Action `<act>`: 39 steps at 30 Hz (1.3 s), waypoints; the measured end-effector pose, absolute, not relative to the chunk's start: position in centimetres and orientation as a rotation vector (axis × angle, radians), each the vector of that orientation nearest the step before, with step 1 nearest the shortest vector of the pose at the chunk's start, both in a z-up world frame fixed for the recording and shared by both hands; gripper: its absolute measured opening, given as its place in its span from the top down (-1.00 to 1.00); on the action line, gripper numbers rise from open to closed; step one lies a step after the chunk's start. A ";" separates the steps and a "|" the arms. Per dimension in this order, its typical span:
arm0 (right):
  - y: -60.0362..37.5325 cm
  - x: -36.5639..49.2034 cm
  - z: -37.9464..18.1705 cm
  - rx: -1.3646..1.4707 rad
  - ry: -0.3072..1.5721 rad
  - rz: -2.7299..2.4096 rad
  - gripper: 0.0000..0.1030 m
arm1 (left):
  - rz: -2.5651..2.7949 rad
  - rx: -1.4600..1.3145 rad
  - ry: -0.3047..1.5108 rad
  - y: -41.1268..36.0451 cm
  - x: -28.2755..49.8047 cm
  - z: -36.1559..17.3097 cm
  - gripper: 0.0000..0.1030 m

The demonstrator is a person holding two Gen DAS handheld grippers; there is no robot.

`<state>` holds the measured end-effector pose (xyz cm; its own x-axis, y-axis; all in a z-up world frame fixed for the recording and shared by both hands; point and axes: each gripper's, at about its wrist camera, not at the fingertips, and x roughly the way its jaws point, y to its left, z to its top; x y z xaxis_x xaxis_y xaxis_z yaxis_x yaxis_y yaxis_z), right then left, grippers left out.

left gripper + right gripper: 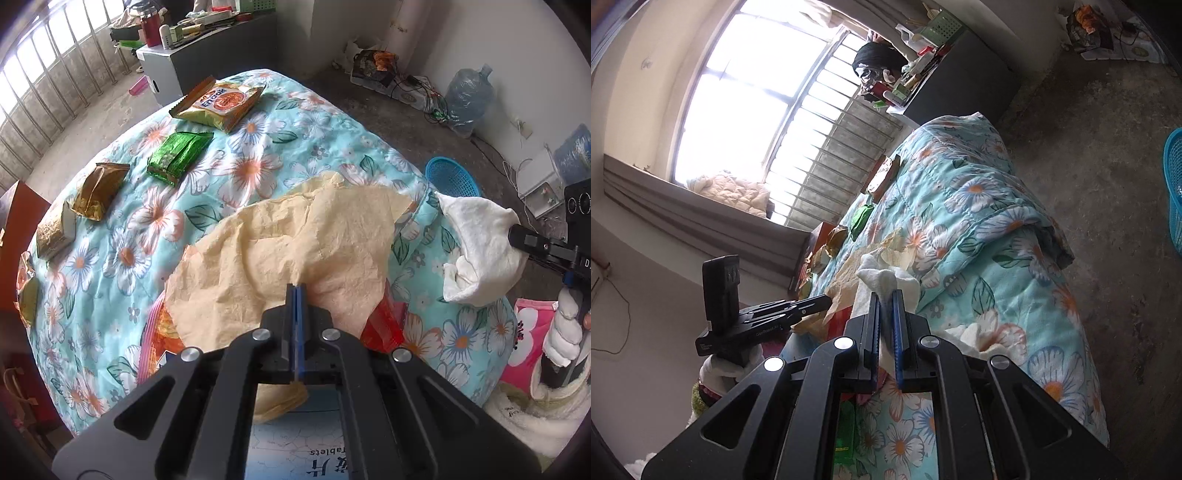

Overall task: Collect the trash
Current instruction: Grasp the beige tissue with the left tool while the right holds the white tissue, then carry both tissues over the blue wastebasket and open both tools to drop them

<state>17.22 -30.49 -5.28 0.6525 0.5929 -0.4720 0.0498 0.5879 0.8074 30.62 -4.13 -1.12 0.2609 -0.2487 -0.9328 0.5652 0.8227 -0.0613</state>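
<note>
On the flowered quilt (110,236) the left gripper (295,291) has its jaws pinched tight on a crumpled tan paper sheet (295,240), while the right gripper (886,299) clamps a wad of white tissue (882,280) beside it, with a blue basket (452,181) on the floor nearby.

I am seeing a crumpled beige paper sheet (291,240) lying spread on the floral quilt, one edge sitting pinched between closed jaws. A white crumpled tissue (476,247) is hanging bunched from the other jaws, above the quilt edge. Farther away a green foil packet (179,157), gold wrappers (99,190) and an orange noodle packet (221,103) are lying flat.
</note>
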 end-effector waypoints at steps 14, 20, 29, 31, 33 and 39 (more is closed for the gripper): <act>-30.7 16.3 -3.8 0.903 0.779 0.352 0.87 | -0.550 0.207 0.891 -2.1 27.3 7.5 1.00; -31.0 15.5 -2.8 0.896 0.752 0.345 0.87 | -0.569 0.153 0.807 -1.6 25.3 10.5 1.00; -32.4 13.0 -0.6 0.894 0.682 0.320 0.87 | -0.616 0.099 0.751 -2.7 23.3 12.7 1.00; -33.0 12.3 -0.1 0.895 0.662 0.308 0.87 | -0.631 0.094 0.750 -3.4 23.1 12.8 1.00; -33.8 11.6 0.3 0.894 0.647 0.294 0.87 | -0.647 0.092 0.756 -4.3 23.0 12.7 1.00; -36.8 9.3 0.9 0.904 0.599 0.232 0.87 | -0.705 0.098 0.764 -8.0 22.7 12.5 1.00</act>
